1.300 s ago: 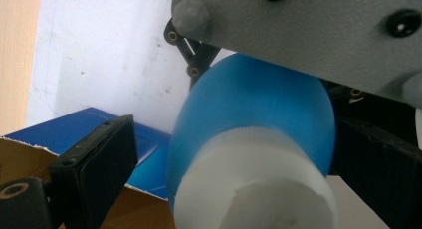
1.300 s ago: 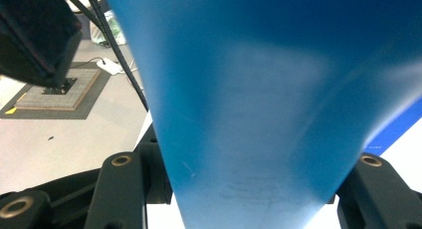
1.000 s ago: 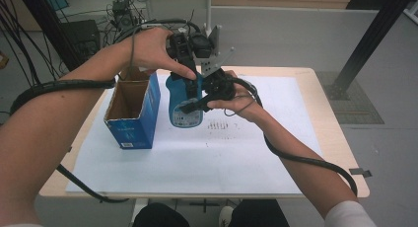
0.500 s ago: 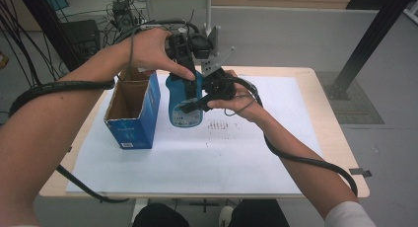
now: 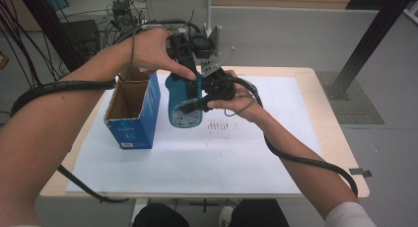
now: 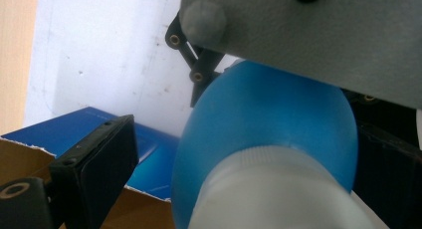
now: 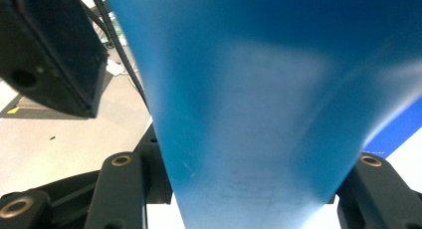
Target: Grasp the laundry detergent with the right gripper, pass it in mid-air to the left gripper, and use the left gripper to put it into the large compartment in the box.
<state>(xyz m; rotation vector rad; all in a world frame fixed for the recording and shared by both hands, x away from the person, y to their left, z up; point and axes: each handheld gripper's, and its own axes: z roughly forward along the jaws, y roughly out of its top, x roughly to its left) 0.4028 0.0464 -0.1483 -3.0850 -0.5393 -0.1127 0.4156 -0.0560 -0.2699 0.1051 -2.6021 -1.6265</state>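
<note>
Blue bottle (image 5: 185, 106) stands at frame centre on the table (image 5: 305, 79), beside an open blue box (image 5: 133, 108). Right hand-held gripper (image 5: 190, 106) clamps its body; left hand-held gripper (image 5: 185, 64) straddles its white cap (image 6: 268, 189), apparently not yet clamped. Uncapping looks next.

Light wooden rectangular table (image 5: 329, 119), almost wholly covered by a large white paper sheet (image 5: 207, 158) with faint dark marks near its middle. On the sheet, left of centre: an open blue cardboard box (image 5: 132, 112), upright, and just right of it a blue plastic bottle (image 5: 183, 108), standing, close beside the box.
</note>
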